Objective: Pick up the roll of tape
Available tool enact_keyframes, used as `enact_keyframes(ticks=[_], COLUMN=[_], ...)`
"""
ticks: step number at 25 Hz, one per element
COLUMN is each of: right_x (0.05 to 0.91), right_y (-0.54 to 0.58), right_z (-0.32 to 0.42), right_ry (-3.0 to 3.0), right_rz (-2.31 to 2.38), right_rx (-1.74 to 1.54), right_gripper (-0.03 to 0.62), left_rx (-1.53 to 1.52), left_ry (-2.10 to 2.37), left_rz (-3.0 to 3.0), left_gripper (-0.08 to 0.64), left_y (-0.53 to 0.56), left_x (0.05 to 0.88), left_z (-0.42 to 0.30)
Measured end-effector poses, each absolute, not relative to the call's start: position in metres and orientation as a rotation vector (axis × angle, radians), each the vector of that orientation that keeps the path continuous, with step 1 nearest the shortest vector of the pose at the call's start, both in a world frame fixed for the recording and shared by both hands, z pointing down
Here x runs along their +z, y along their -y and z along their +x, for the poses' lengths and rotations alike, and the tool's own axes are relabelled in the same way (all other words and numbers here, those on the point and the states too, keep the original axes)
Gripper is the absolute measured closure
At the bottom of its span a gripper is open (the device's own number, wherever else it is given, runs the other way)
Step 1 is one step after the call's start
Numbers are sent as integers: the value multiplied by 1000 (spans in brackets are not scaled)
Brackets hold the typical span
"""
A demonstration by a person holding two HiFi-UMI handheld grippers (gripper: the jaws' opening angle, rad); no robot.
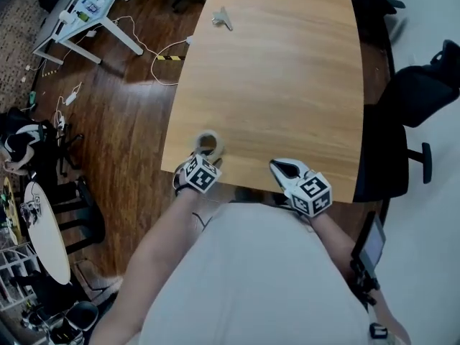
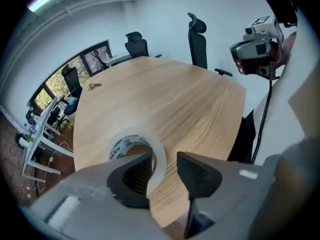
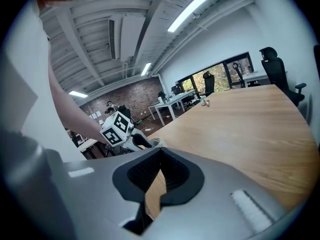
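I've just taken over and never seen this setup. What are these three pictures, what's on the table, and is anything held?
A person holds a two-jaw gripper in each hand; no robot arm. The head view looks down from their head; the other two ride on the grippers. On the wooden table lie a roll of clear tape at the near edge and a small metal item far off. The left gripper is open, the roll's wall between its jaws, not pinched. The right gripper is shut and empty. Nothing is held yet.
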State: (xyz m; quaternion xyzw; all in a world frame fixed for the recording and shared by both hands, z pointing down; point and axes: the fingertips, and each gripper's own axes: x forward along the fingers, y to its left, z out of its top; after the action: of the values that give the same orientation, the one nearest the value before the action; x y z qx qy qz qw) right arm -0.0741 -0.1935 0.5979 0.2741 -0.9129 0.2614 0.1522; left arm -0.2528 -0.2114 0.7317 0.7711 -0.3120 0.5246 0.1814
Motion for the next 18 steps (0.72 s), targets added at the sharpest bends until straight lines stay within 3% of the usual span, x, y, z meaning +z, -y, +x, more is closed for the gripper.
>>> enact_keyframes(ticks=[8,11,13,18], right_x=[601,599,595,592], right_y=[183,183,187,185], right_z=[-52,-68,-78,-52], right_ry=[2569,2570,2579,2555], right_rz=[931,959,956,991], right_rx=[787,784,780,785], right_gripper=[586,586,586,586], left_rx=[1670,1847,1895,1825], left_ry=[673,713,723,589], left_rz=[2115,2077,2050,2067], left_gripper=[365,345,366,402], left_y=[212,227,233,219], left_x=[758,741,734,759], left_z=[-249,-285,-302,-259])
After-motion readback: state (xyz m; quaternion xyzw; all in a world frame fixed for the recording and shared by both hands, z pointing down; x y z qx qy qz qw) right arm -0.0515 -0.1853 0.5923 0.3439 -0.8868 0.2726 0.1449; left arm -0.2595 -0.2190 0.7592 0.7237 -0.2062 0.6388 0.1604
